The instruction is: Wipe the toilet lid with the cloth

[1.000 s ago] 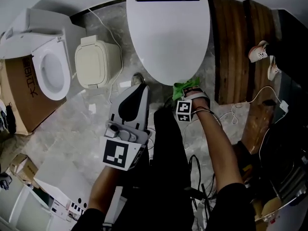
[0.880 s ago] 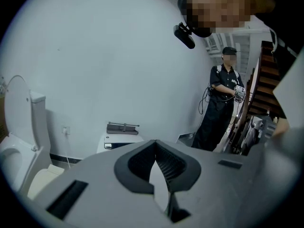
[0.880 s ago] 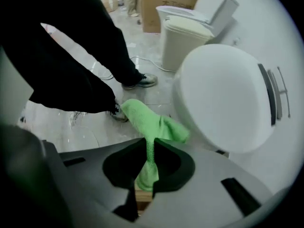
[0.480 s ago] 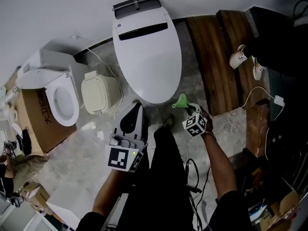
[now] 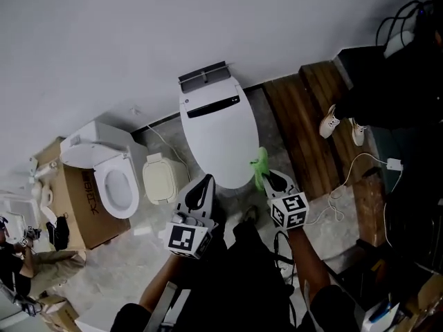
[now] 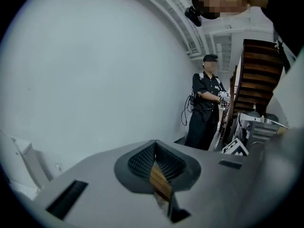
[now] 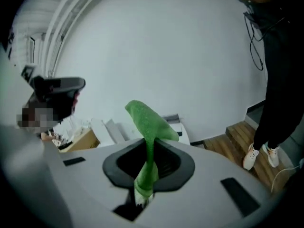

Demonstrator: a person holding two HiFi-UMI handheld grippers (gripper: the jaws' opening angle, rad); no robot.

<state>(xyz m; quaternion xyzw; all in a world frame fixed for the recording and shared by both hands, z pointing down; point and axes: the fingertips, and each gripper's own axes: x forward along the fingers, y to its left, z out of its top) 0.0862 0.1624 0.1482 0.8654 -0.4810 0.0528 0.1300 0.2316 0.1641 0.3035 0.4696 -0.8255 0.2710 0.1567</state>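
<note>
Wipe over, cloth lifted: the right gripper (image 5: 268, 180) stands clear of the long white closed toilet lid (image 5: 213, 133), with the bright green woven cloth (image 5: 260, 167) pinched between jaws pressed tight on its lower end. The free end sticks up past the fingertips. A second ago that cloth sat on the lid's front edge; now it hangs in the air just off the lid's front right corner, touching nothing. The left gripper (image 5: 206, 180) is raised beside it with its jaws drawn together, a thin slit between them and nothing in it. The person appears to have straightened up and backed away, so the whole toilet now shows. This looks like the close of a pass, or of the job itself.
</note>
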